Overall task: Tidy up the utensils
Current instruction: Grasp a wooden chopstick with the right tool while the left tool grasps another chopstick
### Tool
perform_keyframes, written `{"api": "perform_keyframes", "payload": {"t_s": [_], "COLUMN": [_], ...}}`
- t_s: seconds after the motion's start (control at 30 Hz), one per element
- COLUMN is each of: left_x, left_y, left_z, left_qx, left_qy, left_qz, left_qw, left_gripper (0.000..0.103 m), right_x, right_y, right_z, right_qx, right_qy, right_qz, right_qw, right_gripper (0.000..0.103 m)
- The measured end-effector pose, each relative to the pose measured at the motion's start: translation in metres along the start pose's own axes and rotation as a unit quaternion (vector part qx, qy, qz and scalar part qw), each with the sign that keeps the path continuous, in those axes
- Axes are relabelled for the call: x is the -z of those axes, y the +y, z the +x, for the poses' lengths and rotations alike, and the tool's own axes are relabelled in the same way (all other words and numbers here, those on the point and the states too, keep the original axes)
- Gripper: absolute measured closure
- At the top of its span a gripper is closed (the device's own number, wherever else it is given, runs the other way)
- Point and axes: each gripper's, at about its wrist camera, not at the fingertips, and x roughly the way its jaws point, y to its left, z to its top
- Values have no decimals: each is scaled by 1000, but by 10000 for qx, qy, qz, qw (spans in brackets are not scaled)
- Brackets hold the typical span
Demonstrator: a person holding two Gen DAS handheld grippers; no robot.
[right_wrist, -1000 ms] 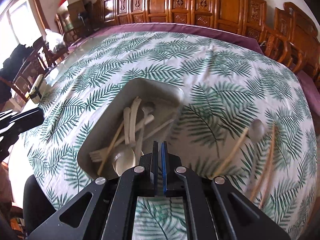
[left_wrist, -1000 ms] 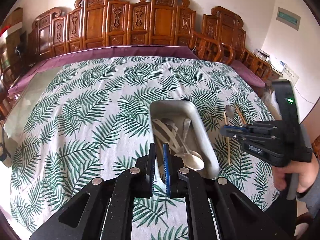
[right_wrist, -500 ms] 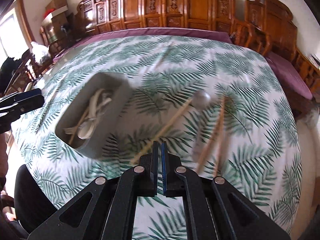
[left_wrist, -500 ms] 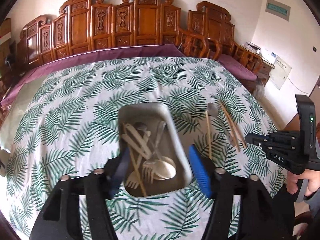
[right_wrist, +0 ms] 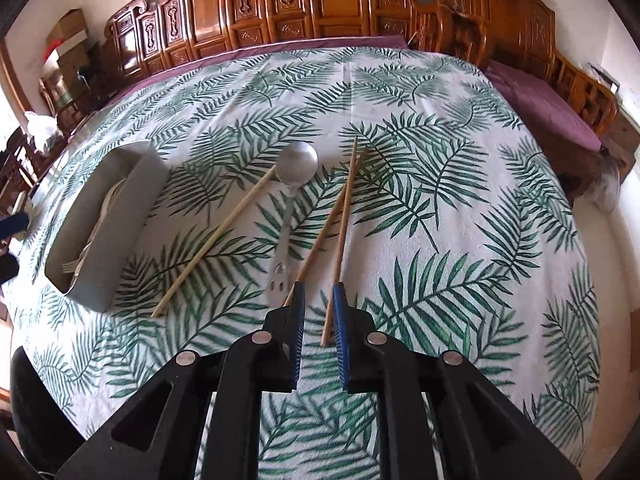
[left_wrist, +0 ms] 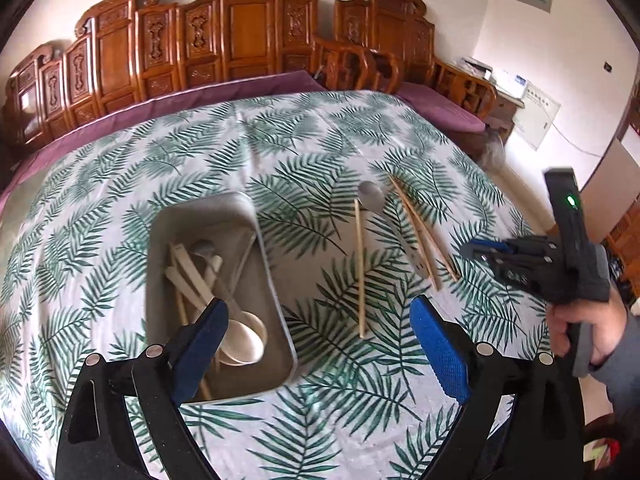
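Observation:
A grey metal tray (left_wrist: 276, 304) (right_wrist: 120, 216) on the palm-leaf tablecloth holds several pale spoons, forks and chopsticks (left_wrist: 212, 280). Right of it lie a single wooden chopstick (left_wrist: 360, 268) (right_wrist: 220, 232), a metal spoon (left_wrist: 372, 196) (right_wrist: 298, 164) and a pair of wooden chopsticks (left_wrist: 420, 232) (right_wrist: 340, 224). My left gripper (left_wrist: 320, 344) is wide open and empty above the tray's near right corner. My right gripper (right_wrist: 318, 316) (left_wrist: 500, 256) is partly open, its fingers on either side of the near ends of the chopstick pair.
The round table (right_wrist: 480, 200) is ringed by carved wooden chairs (left_wrist: 240, 32) and purple cushions (right_wrist: 540, 104). Its front edge lies close under both grippers. Boxes and clutter (right_wrist: 68, 40) stand at the far left.
My left gripper has opened from shut to wide open and swung right. My right gripper has moved right from over the tray to the chopstick pair and has opened slightly.

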Motion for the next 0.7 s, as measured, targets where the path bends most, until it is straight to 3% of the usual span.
{"api": "perform_keyframes", "payload": {"t_s": [0.53, 0.7], "left_x": [15, 18], "left_y": [-35, -45], "left_z": [40, 55], "left_qx": [133, 105], "left_qy": [462, 587], "left_qz": [306, 442], "left_qw": [9984, 9972], "left_gripper": [15, 15], "right_x": [-36, -27], "right_y": [-12, -13], "right_z": [63, 61], "right_qx": [181, 168], "right_qy": [416, 451], "right_qz": [-287, -366], "right_qw": [9986, 9982], "right_gripper": [87, 96]}}
